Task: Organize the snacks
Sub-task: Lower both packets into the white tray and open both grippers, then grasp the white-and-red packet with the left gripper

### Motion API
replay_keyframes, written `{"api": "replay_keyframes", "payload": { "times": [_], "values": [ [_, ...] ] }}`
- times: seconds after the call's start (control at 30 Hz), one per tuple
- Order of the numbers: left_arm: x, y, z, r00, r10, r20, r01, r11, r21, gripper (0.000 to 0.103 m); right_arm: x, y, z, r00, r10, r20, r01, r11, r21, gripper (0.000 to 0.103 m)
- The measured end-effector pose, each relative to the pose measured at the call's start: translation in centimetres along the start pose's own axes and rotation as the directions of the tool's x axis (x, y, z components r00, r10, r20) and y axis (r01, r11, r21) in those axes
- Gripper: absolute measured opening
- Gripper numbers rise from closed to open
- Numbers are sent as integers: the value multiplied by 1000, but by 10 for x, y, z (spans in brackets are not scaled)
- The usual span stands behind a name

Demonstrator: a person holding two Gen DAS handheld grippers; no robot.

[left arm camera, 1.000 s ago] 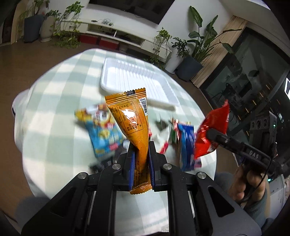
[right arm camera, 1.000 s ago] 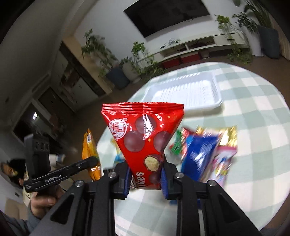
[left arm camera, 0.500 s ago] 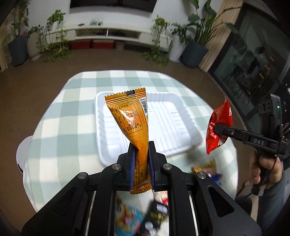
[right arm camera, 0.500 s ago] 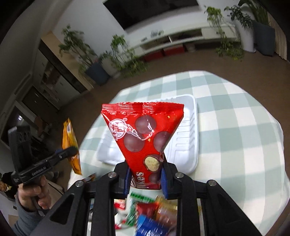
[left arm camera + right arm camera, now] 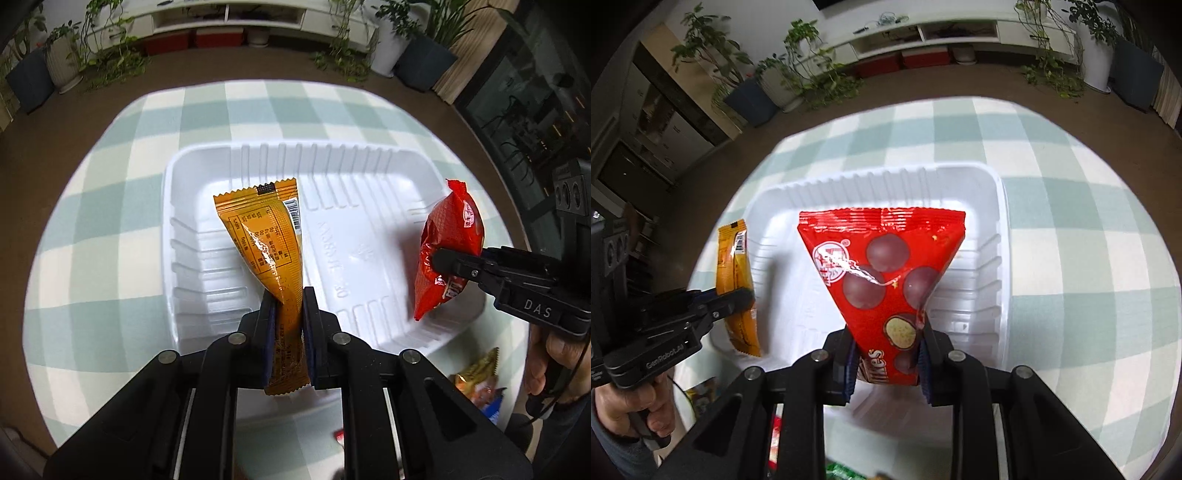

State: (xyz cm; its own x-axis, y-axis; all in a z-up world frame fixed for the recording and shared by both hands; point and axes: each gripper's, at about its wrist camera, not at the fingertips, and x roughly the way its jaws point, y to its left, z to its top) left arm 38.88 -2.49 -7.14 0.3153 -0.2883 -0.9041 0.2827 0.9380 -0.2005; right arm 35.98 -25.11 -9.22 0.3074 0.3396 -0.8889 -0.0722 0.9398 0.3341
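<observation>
Left wrist view: the left gripper (image 5: pixel 289 314) clamps a narrow orange foil snack packet (image 5: pixel 266 240) near its lower end, the packet standing up over the left half of a white ribbed plastic tray (image 5: pixel 369 236) on a round table with a pale green and white checked cloth (image 5: pixel 110 206). At 3 o'clock the right gripper (image 5: pixel 439 264) pinches a red snack bag (image 5: pixel 448 247) above the tray's right edge. Right wrist view: the right gripper (image 5: pixel 888 354) grips the red bag printed with brown chocolate balls (image 5: pixel 882 273) by its narrow end, above the tray (image 5: pixel 993 266); at 9 o'clock the left gripper (image 5: pixel 738 295) holds the orange packet (image 5: pixel 735 273). Loose snack wrappers (image 5: pixel 476 380) lie at 4 o'clock beside the tray in the left wrist view.
</observation>
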Motion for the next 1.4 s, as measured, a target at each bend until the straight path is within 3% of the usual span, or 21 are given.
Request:
{"api": "replay_keyframes", "payload": {
  "times": [0.23, 0.3, 0.43, 0.53, 0.67, 0.8, 0.9, 0.97, 1.0, 1.07, 1.1, 1.13, 1.17, 1.23, 1.27, 1.33, 1.4],
  "values": [
    [20, 3, -1, 999, 37, -5, -37, 999, -9, 15, 11, -2, 2, 1000, -15, 17, 15, 1000, -5, 30],
    [23, 3, -2, 999, 45, -5, -45, 999, -2, 19, 13, -3, 2, 1000, -19, 19, 19, 1000, 1, 36],
    [27, 4, -5, 999, 50, -5, -51, 999, -6, 50, 16, -6, -3, 1000, -22, 20, 22, 1000, 20, 40],
    [24, 5, -7, 998, 56, 5, -56, 998, -12, 63, 14, -7, -4, 999, -22, 30, 21, 1000, 23, 43],
    [9, 4, -9, 999, 34, 34, -34, 999, -15, 70, 0, -7, -3, 997, -24, 76, 23, 999, 22, 57],
    [-24, 2, -18, 995, 19, 95, -18, 1000, -6, 92, -32, -9, -5, 988, 1, 153, -10, 998, 56, 72],
    [-55, 6, -31, 986, -12, 165, 15, 1000, -16, 103, -76, -5, -19, 963, 51, 265, -69, 996, 56, 83],
    [-75, 7, -44, 977, -14, 214, 16, 1000, -7, 103, -107, -3, -35, 929, 94, 357, -127, 989, 69, 96],
    [-88, 7, -55, 966, -18, 257, 18, 1000, 2, 103, -119, -2, -42, 912, 118, 394, -159, 985, 73, 103],
    [-110, 8, -74, 938, -47, 344, 46, 999, 12, 103, -148, 0, -67, 855, 190, 482, -244, 968, 52, 103],
    [-123, 7, -89, 919, -55, 390, 51, 998, 19, 103, -159, 3, -79, 840, 213, 500, -265, 964, 35, 103],
    [-131, 7, -101, 915, -48, 402, 43, 999, 20, 103, -170, 7, -96, 825, 238, 512, -285, 958, 14, 103],
    [-138, 7, -111, 916, -26, 400, 25, 1000, 9, 103, -177, 11, -109, 818, 248, 520, -291, 957, 2, 103],
    [-146, 10, -136, 940, 50, 338, -38, 998, -42, 103, -189, 17, -135, 811, 243, 532, -279, 960, -12, 103],
    [-149, 12, -147, 943, 64, 327, -47, 997, -62, 103, -194, 20, -151, 806, 238, 542, -270, 963, -22, 103],
    [-159, 13, -173, 927, 77, 366, -50, 995, -83, 103, -203, 24, -179, 792, 224, 568, -254, 967, -28, 103],
    [-164, 6, -196, 920, 106, 377, -82, 994, -78, 103, -206, 26, -202, 791, 206, 576, -233, 972, -28, 103]
  ]
}}
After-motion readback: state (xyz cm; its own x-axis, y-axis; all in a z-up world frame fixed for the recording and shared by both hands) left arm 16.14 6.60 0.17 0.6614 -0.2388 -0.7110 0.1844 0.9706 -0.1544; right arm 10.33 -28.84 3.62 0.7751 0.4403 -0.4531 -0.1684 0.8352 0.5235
